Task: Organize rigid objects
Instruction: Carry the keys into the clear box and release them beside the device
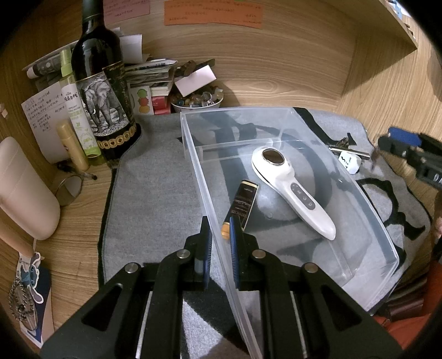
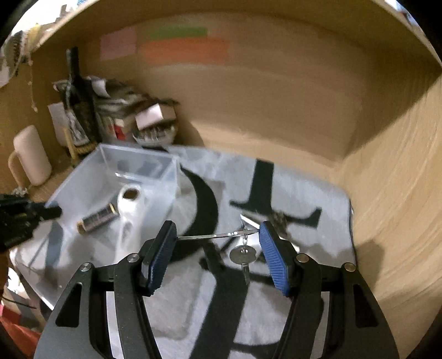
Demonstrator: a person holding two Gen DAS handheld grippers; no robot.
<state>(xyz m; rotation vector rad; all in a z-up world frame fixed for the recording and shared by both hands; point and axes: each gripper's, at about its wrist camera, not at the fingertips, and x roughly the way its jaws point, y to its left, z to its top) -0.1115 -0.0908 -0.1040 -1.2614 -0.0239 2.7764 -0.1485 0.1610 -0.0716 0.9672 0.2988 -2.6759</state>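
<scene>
Blue pads of left gripper pinch the near wall of the clear bin, steadying it. Inside: white massager + dark tube. Right gripper hangs wide open, nothing held, w/ the key on the grey mat directly btwn its fingers, shaft pointing back toward cam. Right is nearer; bin sits to its left.

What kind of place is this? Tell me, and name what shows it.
Probably a home desk nook with wood-grain walls. Sticky notes hang on the back wall, a wine bottle stands among stacked papers, and a grey mat on the desktop carries a clear plastic bin.
</scene>
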